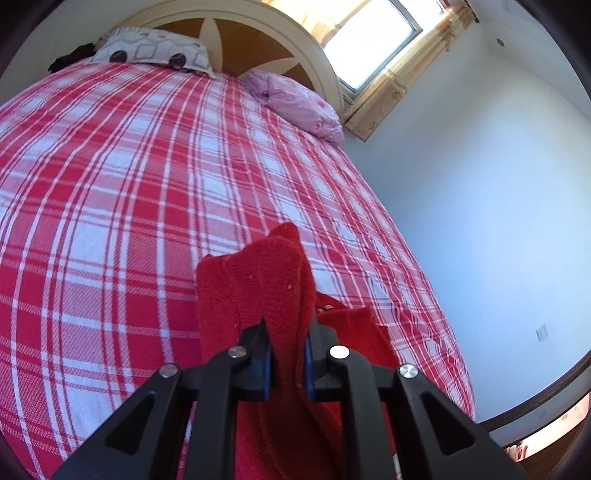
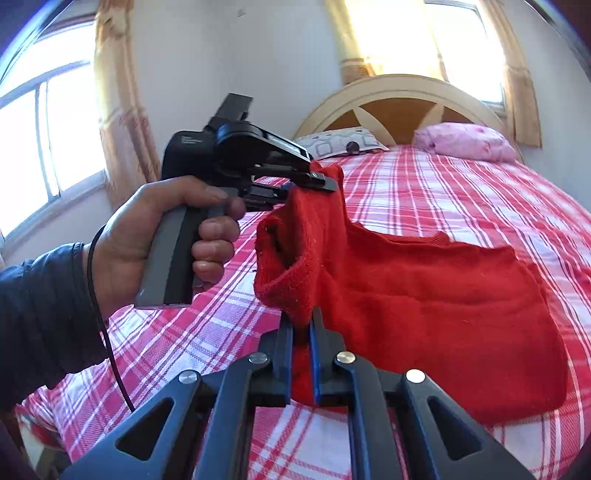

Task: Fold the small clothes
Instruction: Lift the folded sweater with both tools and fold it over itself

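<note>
**Red knit garment pinched by both grippers above the plaid bed**

Left wrist view: the left gripper (image 1: 287,332) sits at 6 o'clock, its two black fingers with blue pads (image 1: 308,363) clamped on a bunched fold of the red knit garment (image 1: 255,284). The cloth rises out of the jaws toward the centre of the frame, and more of it shows at 5 o'clock, beside the right finger. Behind it spreads the bed (image 1: 110,177) under a red-and-white plaid sheet. At 11 o'clock a grey patterned pillow (image 1: 151,51) leans on the arched headboard (image 1: 258,33); at 1 o'clock lies a pink pillow (image 1: 295,99), with a bright window (image 1: 369,48) above it.

Right wrist view: the right gripper (image 2: 303,325) at 6 o'clock is closed on a lower edge of the same garment (image 2: 424,306), whose body drapes toward 3 o'clock onto the sheet (image 2: 443,192). At 10 o'clock the left hand (image 2: 155,236) grips the handle of the left gripper (image 2: 314,181), whose fingers pinch the garment's upper corner just left of centre, lifting it clear of the bed. The opening of a sleeve or cuff gapes between the two pinch points.
</note>
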`<act>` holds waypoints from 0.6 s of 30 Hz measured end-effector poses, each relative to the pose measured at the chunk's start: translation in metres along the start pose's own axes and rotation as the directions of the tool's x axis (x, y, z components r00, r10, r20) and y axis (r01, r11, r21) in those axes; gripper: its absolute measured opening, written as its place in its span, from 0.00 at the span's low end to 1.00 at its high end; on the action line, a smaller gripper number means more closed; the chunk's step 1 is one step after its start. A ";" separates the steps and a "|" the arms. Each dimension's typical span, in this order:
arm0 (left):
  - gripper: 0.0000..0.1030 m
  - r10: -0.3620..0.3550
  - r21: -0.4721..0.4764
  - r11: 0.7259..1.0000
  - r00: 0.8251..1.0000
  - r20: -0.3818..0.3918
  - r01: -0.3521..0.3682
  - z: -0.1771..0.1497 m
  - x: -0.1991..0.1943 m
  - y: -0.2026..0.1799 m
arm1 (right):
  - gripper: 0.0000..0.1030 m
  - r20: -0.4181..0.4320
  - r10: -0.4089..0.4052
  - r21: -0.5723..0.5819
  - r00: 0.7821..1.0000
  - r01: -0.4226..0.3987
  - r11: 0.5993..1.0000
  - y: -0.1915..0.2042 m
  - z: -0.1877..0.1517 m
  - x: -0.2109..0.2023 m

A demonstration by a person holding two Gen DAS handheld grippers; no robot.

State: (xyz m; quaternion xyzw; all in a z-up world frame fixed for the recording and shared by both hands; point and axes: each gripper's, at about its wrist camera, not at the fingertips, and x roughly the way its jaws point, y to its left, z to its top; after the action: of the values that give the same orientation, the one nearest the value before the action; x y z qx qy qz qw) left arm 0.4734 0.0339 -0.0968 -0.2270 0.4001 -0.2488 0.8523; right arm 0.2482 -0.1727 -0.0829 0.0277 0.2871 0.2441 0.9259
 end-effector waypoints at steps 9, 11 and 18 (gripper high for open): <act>0.13 -0.014 0.058 0.998 1.000 -0.019 0.015 0.003 0.028 -0.048 | 0.07 0.042 -0.024 0.131 0.999 0.018 0.991 -0.047 0.000 -0.032; 0.13 -0.020 0.065 0.998 0.999 -0.032 0.022 0.000 0.037 -0.058 | 0.07 0.047 -0.041 0.149 0.998 0.034 0.988 -0.058 -0.002 -0.039; 0.13 -0.038 0.094 0.995 0.996 -0.079 0.045 -0.010 0.070 -0.091 | 0.06 0.044 -0.078 0.249 0.996 0.065 0.966 -0.092 -0.018 -0.059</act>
State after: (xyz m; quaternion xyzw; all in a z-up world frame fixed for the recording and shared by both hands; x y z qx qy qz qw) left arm 0.4827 -0.0810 -0.0890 -0.1843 0.4156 -0.2941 0.8407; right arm 0.2361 -0.2828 -0.0850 0.1389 0.2915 0.1721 0.9307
